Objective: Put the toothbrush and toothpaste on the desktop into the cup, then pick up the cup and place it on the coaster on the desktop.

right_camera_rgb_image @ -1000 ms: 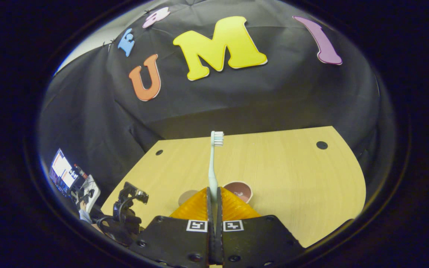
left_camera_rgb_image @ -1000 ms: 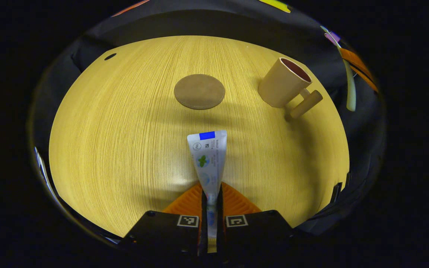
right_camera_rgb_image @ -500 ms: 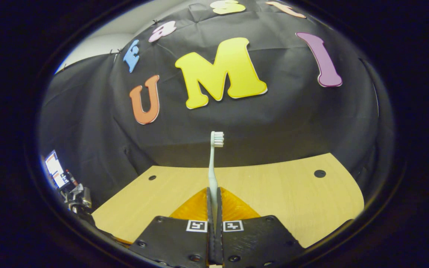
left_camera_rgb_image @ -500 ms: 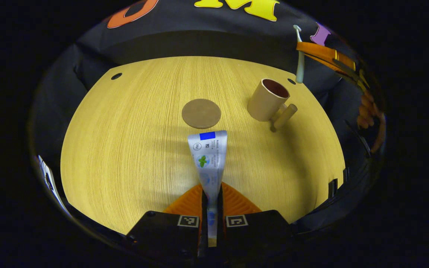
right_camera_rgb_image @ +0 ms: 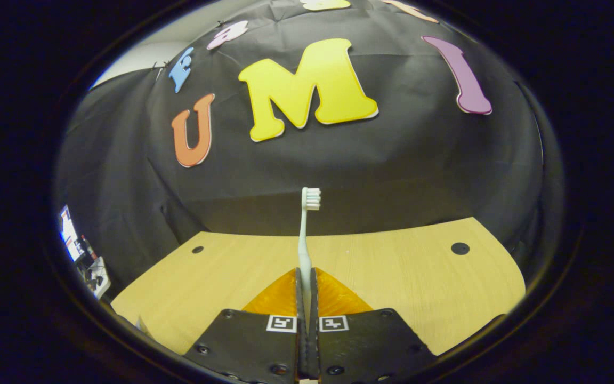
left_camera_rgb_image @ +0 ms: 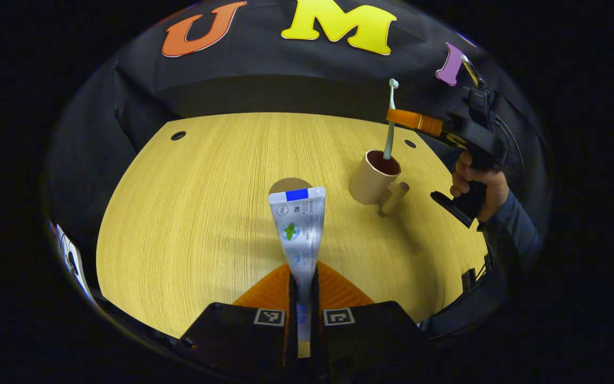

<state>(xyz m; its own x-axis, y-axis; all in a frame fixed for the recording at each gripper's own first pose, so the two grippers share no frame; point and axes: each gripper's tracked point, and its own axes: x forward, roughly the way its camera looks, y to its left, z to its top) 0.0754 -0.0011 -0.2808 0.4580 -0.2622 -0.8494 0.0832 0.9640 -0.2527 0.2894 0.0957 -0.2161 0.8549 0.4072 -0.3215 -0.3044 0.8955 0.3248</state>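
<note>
Bright overhead light, soft shadows, sharp centre, fisheye-warped edges

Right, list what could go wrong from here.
1. The toothbrush stands upright in the right claw, its lower end just inside the cup; released now, it could topple against the rim and tip the cup.
2. The toothpaste in the left claw is soft and gripped at one end; it may sag and miss the cup.

Black gripper bodies are showing paired square markers and round screws (right_camera_rgb_image: 279, 368) at lower centre; at right, a grey-blue sleeve (left_camera_rgb_image: 515, 234) is covering the forearm.
</note>
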